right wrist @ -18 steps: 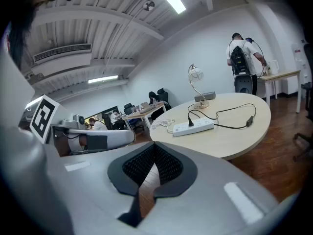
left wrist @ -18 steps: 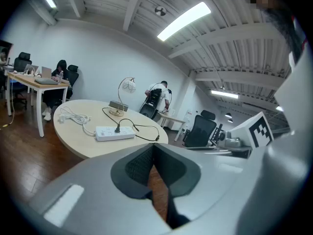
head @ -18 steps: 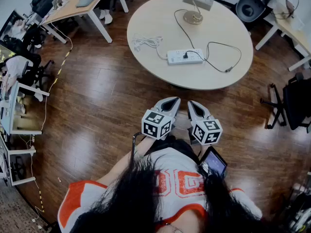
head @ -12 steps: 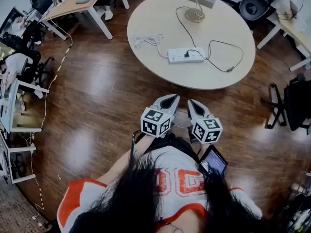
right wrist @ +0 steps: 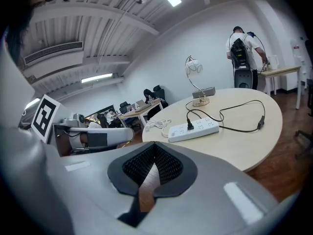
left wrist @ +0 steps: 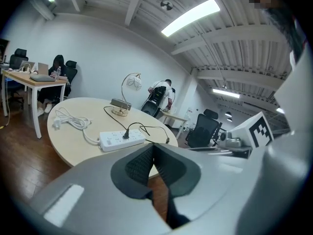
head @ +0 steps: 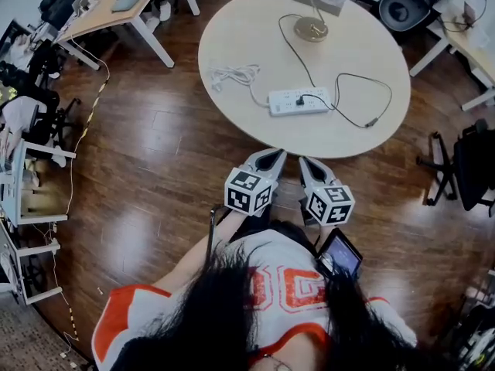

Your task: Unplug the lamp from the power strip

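Note:
A white power strip [head: 298, 101] lies on the round table [head: 232, 22], with the lamp's black plug [head: 300, 99] in it. The black cord runs up to the lamp's brass base [head: 312, 29]. Both grippers hang side by side just short of the table's near edge. My left gripper [head: 271, 158] and right gripper [head: 309, 167] are shut and hold nothing. The left gripper view has the strip [left wrist: 122, 140] and plug [left wrist: 126, 134] beyond the closed gripper [left wrist: 154, 148]. From the right gripper [right wrist: 155, 146] the strip [right wrist: 194, 129], plug [right wrist: 189, 126] and lamp [right wrist: 193, 70] show ahead.
The strip's own white cord [head: 232, 74] lies coiled at the table's left. An inline switch [head: 373, 120] sits on the lamp cord near the right rim. A desk [head: 131, 2] stands at upper left and a black office chair [head: 472, 165] at right. A person stands at a far desk [right wrist: 242, 43].
The table has come closer to me and to both grippers, which hold the same pose side by side. Nothing on the table has moved.

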{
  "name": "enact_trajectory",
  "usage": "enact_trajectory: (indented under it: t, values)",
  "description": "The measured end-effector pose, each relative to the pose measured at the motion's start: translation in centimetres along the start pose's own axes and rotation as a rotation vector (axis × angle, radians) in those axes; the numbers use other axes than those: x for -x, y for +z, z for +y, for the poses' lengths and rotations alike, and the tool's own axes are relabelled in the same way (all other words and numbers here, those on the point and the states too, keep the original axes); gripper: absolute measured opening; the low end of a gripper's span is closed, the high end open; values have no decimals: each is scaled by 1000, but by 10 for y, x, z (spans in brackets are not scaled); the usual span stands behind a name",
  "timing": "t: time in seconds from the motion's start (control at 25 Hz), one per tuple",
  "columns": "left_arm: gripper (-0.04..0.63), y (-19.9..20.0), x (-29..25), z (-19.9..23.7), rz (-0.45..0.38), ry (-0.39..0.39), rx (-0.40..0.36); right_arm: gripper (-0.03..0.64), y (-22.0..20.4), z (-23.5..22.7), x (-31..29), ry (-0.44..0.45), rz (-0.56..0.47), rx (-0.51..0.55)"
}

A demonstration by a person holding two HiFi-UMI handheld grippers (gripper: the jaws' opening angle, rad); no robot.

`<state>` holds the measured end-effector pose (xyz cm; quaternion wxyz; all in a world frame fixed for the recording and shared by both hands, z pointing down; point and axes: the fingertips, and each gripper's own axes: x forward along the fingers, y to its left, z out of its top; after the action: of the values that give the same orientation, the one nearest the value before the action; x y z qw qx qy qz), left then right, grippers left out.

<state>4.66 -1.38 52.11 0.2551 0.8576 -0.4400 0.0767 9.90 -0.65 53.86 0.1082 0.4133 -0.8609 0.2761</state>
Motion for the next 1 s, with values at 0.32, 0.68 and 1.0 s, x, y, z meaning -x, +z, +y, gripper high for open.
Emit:
enact_trajectory:
  t: [0.32,0.68,1.0]
  values:
    - [0,20,-22,35,25,-44,-1,2,20,-9,-38,-49,6,-17]
    - [0,36,-50,63,60,-124,5,2,39,-20,-69,-136,12,-27]
    - [0,37,-70,77,88,-171,15,2,40,-28,-78,-203,31,-39]
